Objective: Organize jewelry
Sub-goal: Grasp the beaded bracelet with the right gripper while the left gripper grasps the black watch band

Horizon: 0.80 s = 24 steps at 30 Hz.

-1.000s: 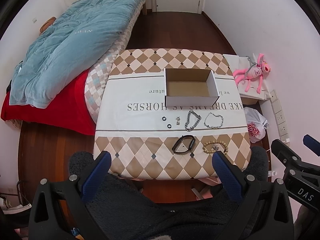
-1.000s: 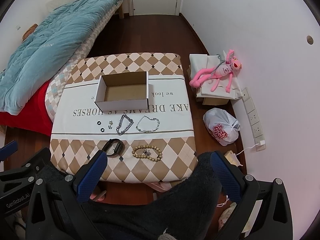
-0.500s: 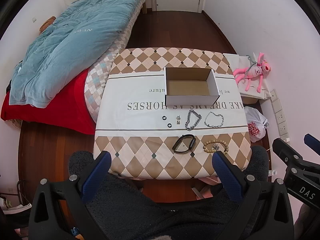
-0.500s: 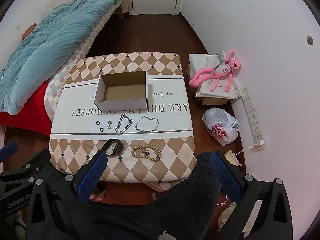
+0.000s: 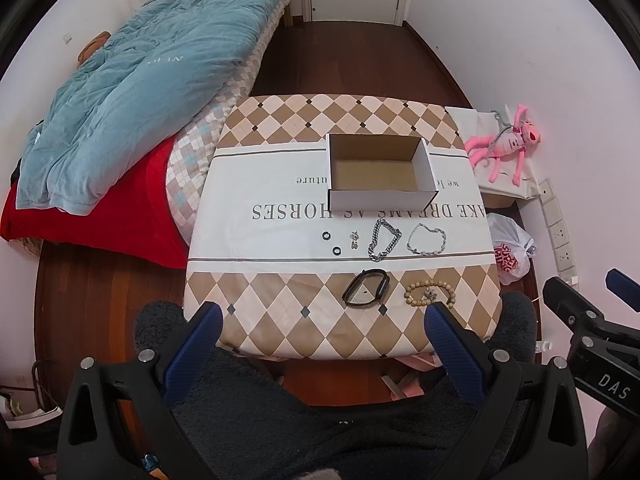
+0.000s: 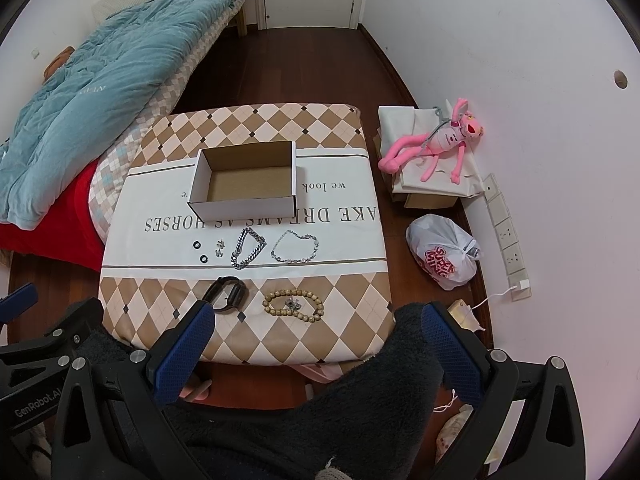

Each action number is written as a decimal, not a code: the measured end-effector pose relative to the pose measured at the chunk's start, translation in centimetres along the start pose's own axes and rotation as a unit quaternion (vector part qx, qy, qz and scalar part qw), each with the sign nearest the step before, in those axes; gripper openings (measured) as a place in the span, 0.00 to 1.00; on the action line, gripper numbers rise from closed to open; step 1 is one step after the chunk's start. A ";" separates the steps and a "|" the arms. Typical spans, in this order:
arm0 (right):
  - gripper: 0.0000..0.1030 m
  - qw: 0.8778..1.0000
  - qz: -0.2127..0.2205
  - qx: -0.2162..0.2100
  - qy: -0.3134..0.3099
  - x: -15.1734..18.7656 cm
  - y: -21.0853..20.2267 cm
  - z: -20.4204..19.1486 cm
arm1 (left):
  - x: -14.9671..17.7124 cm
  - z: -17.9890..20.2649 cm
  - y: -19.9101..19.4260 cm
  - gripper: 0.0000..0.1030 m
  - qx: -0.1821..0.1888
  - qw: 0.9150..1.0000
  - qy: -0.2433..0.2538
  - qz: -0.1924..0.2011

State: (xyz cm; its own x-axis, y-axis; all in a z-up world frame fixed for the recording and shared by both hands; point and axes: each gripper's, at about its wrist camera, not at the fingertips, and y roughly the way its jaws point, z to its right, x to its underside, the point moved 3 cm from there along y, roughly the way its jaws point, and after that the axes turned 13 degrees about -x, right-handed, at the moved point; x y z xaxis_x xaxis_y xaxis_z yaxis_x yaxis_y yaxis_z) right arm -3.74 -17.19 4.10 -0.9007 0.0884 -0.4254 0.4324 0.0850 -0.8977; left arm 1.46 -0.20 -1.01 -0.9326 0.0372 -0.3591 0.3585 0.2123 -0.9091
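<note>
An empty white cardboard box (image 5: 380,174) (image 6: 244,182) stands on a low table with a diamond-pattern cloth (image 5: 280,304) (image 6: 344,300). In front of it lie two black rings (image 5: 327,236) (image 6: 197,245), small earrings (image 5: 354,239) (image 6: 219,249), a heavy silver chain (image 5: 383,239) (image 6: 247,248) and a finer silver chain (image 5: 426,239) (image 6: 295,247). Nearer me lie a black bangle (image 5: 366,288) (image 6: 226,293) and a wooden bead bracelet (image 5: 429,294) (image 6: 293,305). My left gripper (image 5: 320,332) and right gripper (image 6: 316,332) hang open above the table's near edge, holding nothing.
A bed with a blue quilt (image 5: 132,92) and a red sheet (image 5: 100,220) borders the table's left side. On the right by the wall are a pink plush toy (image 6: 436,142) on folded cloth, a white plastic bag (image 6: 444,252) and wall sockets (image 6: 508,232). A dark fleece sleeve (image 5: 300,412) lies below.
Both views have shifted only slightly; the jewelry and the box have not moved, and both grippers stay open.
</note>
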 end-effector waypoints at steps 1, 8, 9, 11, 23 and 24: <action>1.00 1.000 -0.001 -0.001 0.003 0.0 0.2 0.2 | -0.2 0.2 0.3 1.00 -0.001 1.000 -0.001 0.003; 1.00 0.999 -0.015 0.017 0.039 -1.0 5.2 3.6 | -1.8 2.0 7.1 1.00 -0.046 0.999 0.020 0.002; 1.00 0.999 -0.024 0.023 0.042 -1.0 6.6 4.3 | -1.8 2.2 8.3 1.00 -0.049 0.998 0.026 -0.003; 1.00 0.997 -0.046 0.028 0.050 -0.7 9.8 5.4 | -1.8 3.1 11.0 0.99 -0.050 0.998 0.040 -0.020; 0.75 0.978 -0.172 -0.009 0.114 4.9 24.8 8.6 | 1.0 6.0 21.2 0.80 -0.025 0.992 0.078 -0.093; 0.72 0.978 -0.175 -0.012 0.117 5.3 25.5 8.8 | 1.1 6.2 21.8 0.78 -0.019 0.992 0.080 -0.099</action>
State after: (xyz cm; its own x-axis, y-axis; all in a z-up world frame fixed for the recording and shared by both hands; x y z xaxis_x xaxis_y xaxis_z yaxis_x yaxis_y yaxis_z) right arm 2.17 -23.24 -22.00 -0.9604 0.2736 -0.0531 0.1037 0.1740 -0.9793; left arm 8.51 -1.59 -22.52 -0.9805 0.1444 -0.1333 0.1684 0.2678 -0.9486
